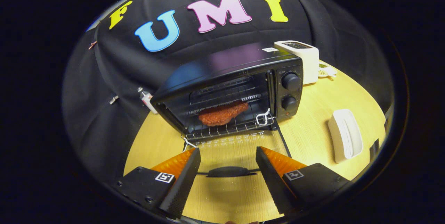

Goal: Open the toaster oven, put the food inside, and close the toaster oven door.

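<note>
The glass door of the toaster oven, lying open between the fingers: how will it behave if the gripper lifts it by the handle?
The door looks stiff and will probably swing up on its hinge at the toaster oven, not bend. The smooth rounded handle may slip. The gripper is open, fingers either side of the handle.

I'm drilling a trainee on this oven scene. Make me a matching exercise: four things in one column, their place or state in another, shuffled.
1. food
2. toaster oven door
3. hand-held gripper
4. white toaster

A. open, fingers either side of the door handle, not touching it
B. lying on the rack inside the oven
C. folded down flat
D. standing behind the oven, beside its knobs

Pairs: 1-B, 2-C, 3-A, 4-D
</note>
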Action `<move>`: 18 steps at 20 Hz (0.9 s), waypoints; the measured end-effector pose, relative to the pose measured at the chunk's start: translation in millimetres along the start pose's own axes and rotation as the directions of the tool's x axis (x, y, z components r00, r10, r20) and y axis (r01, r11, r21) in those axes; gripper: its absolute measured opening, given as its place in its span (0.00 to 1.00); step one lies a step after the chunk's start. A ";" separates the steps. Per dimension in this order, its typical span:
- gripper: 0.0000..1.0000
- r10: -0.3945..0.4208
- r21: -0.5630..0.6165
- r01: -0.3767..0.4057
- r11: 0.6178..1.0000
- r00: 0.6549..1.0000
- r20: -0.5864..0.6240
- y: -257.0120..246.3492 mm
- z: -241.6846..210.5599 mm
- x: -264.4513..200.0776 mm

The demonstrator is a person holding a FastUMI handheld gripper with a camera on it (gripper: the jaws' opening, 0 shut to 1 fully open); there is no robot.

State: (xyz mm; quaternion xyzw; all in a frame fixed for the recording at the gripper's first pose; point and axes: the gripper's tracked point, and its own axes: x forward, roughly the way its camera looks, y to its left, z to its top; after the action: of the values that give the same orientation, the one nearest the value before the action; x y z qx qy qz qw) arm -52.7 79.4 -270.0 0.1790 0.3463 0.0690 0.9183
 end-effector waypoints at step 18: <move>0.99 -0.140 -0.150 0.098 0.984 0.942 -0.305 -7.8 -111.5 33.4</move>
State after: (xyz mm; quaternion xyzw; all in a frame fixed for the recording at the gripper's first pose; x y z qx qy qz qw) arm -101.2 111.9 -370.9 0.0830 0.4928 0.0638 0.8638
